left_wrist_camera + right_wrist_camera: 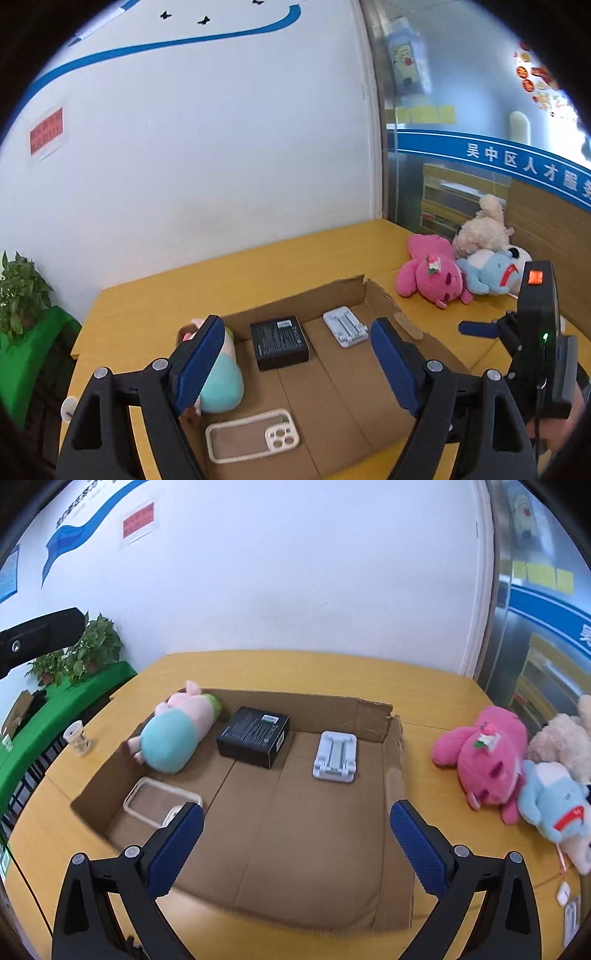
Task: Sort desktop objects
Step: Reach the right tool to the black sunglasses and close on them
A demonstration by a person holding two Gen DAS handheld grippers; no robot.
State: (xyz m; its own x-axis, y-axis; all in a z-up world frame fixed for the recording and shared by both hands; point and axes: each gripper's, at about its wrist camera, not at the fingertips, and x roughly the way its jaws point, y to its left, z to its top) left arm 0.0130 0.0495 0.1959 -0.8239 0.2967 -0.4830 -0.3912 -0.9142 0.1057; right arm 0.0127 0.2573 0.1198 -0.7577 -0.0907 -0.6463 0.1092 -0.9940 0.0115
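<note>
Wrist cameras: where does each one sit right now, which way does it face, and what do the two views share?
Left wrist: rides the left gripper, looking forward and down into the cardboard box; its own open blue fingers frame the view, and the right gripper shows at the right edge.
Right wrist: rides the right gripper, above the box's near side, facing the wall; open fingers show.
Shared: black box, white stand, phone case, pig plush, pink plush.

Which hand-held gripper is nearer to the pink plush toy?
Right. The right hand-held gripper hovers beside the pink plush toy; the left hand-held gripper is farther, above the cardboard box.
</note>
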